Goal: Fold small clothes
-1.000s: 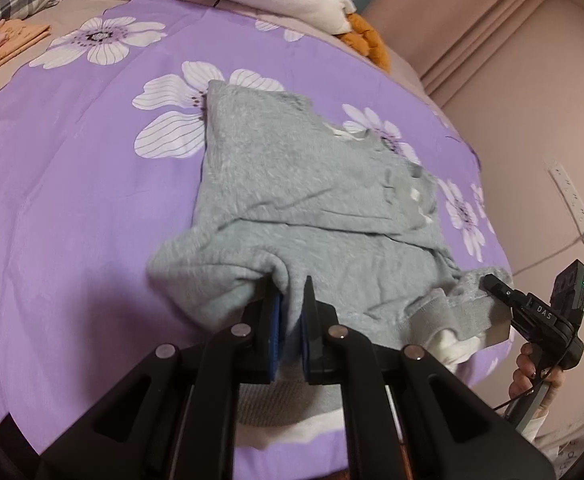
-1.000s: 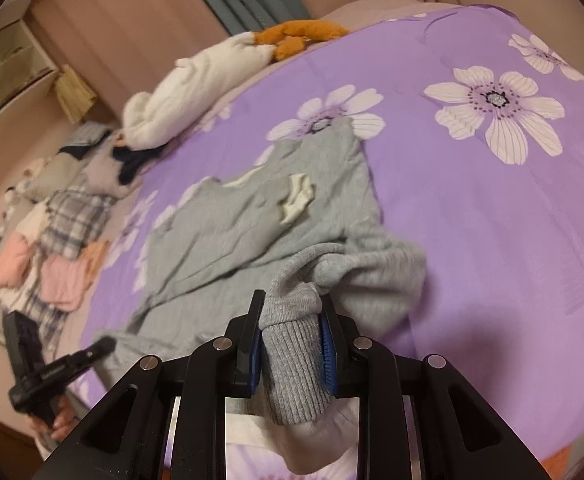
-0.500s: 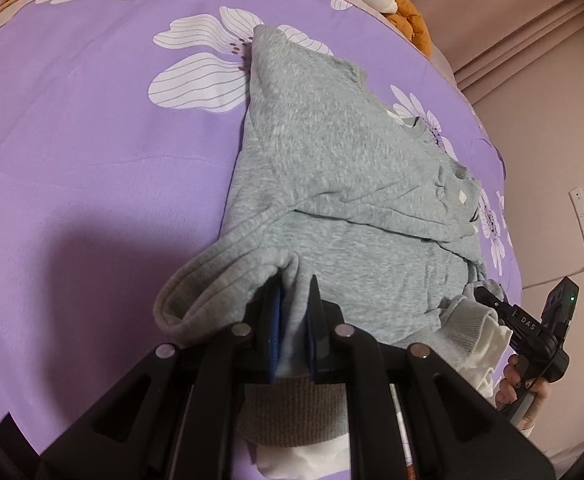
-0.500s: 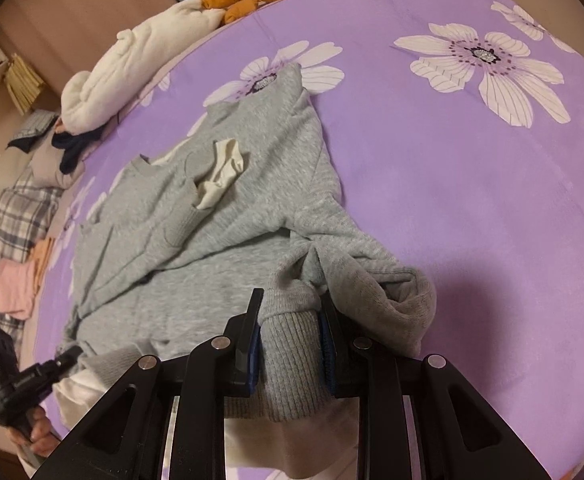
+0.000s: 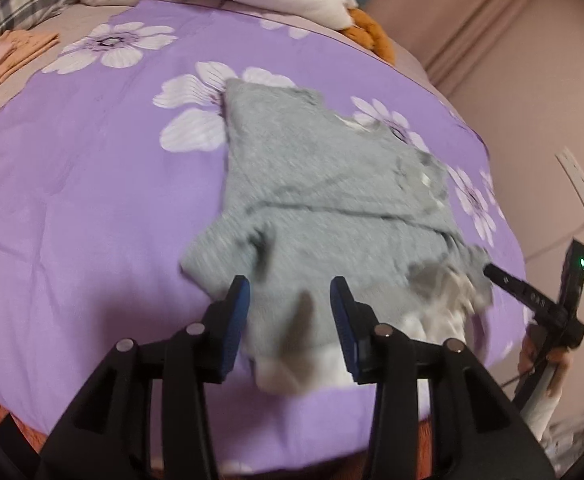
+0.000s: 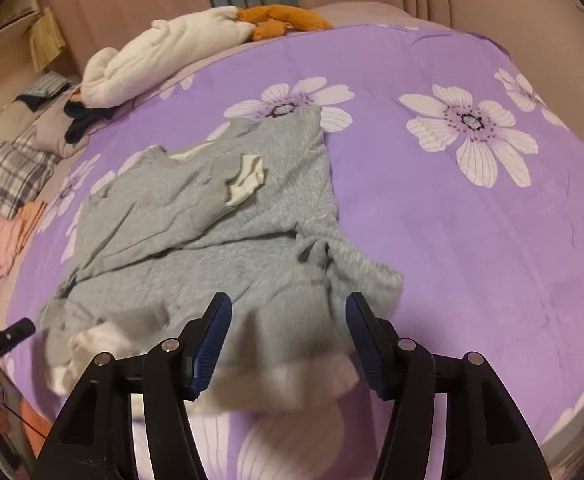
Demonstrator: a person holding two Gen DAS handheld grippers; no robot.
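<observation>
Your left gripper (image 5: 290, 294) has its blue-padded fingers spread wide w/ nothing pinched; the small grey knit sweater w/ white lining (image 5: 332, 200) lies flat on the purple bedspread w/ white flowers (image 5: 92, 200) right in front of it, the near hem showing through the gap btwn the pads, blurred. Whether the pads touch the fabric, can't tell. Your right gripper (image 6: 288, 312) is likewise spread apart, holding nothing; the sweater's ribbed hem and white lining edge sit just ahead and btwn its fingers, also blurred. From the right wrist view the sweater runs forward and to the left of the tool, a sleeve w/ white cuff (image 6: 246, 180) folded across the chest. Each tool shows at the edge of the other's view, beside the sweater's far hem corner. Beyond the sweater, far from both tools: a white padded bundle (image 6: 164, 56), an orange plush item (image 6: 284, 18), and pink folded clothes (image 6: 0, 240) off left.
</observation>
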